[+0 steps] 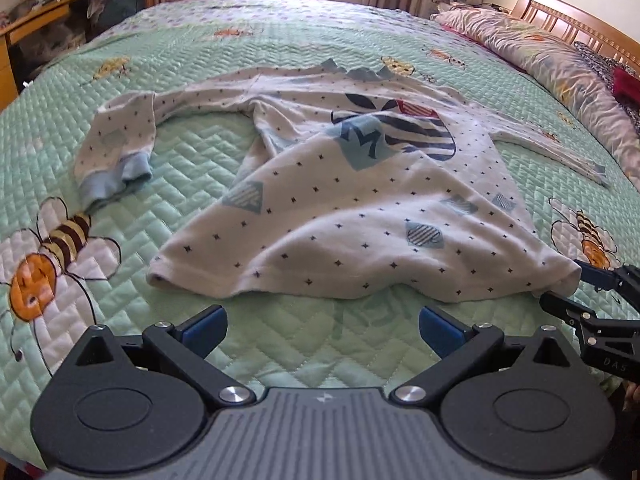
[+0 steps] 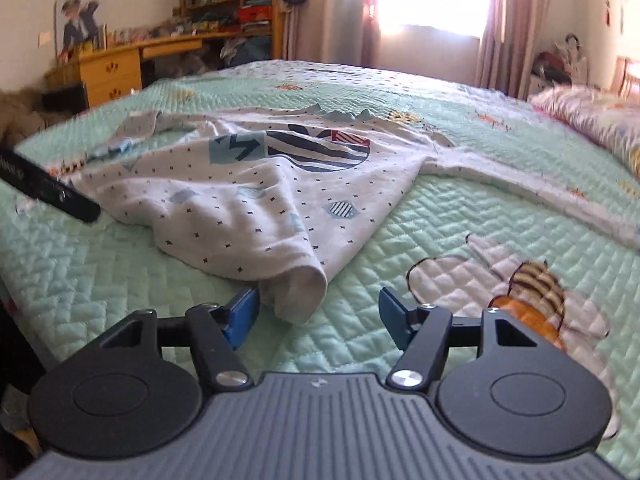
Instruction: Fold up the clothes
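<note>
Well, here we are with folding barely begun: the white long-sleeved top (image 1: 340, 184) lies rumpled on the green quilted bed (image 1: 192, 40), one sleeve (image 1: 120, 140) curled at its left, the other sleeve (image 2: 520, 184) stretched toward the pillow, hem bunched. The left gripper (image 1: 322, 330) hovers short of the hem, fingers apart and empty. The right gripper (image 2: 318, 312) has a hem corner (image 2: 298, 292) between its fingers, not yet pinched. Smoothing and every fold remain, I'd say.
</note>
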Motion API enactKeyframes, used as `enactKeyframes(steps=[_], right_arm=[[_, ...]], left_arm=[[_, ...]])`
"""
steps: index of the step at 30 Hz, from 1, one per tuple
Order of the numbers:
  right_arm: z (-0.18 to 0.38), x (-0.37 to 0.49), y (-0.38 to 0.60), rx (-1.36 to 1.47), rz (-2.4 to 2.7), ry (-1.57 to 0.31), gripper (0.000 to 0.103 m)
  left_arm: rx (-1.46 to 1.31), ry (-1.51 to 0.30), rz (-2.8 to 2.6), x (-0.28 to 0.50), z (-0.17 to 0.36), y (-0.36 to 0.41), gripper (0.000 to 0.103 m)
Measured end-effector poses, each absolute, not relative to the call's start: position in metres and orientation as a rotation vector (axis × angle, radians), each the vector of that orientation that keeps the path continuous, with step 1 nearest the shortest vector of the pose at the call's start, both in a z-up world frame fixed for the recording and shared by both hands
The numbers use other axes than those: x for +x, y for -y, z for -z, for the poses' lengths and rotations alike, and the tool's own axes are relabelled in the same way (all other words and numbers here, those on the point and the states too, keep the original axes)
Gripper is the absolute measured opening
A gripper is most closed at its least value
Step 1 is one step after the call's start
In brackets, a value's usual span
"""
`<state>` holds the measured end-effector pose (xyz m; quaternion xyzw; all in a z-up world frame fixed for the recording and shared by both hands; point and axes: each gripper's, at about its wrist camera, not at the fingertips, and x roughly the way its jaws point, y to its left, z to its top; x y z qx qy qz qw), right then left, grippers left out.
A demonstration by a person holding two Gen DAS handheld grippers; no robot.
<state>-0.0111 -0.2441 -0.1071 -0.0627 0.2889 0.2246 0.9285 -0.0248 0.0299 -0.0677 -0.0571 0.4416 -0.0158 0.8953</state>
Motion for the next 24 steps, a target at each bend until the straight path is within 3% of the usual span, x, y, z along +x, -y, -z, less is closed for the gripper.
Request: enactKeyframes(steps=[4,12,15,18,24], right_arm=[[0.106,-0.007,0.249,-0.080,-0.480,-0.580,0.055],[0.105,-0.010,0.239,-0.071,-0.487,-0.533,0.024],[0.101,-0.014,0.238,-0.083,-0.449,-0.504,0.008],[0.093,-0.019,0.245,-0.100,-0.367,-0.469,0.002],[0.081,-0.021,0.262,-0.136,-0.241,-0.443,0.002]], left_arm=[[-0.105,-0.917,0.040,-0.026,0.068,-0.026,0.102],[-0.112,-0.922,0.025,-0.025,0.067,-0.026,0.102],[-0.111,-0.919,0.013,-0.026,0.066,-0.027,0.102],[-0.122,-0.912,-0.009,-0.026,0.063,-0.032,0.102],[-0.160,-0.912,-0.058,-0.024,0.065,-0.046,0.102]])
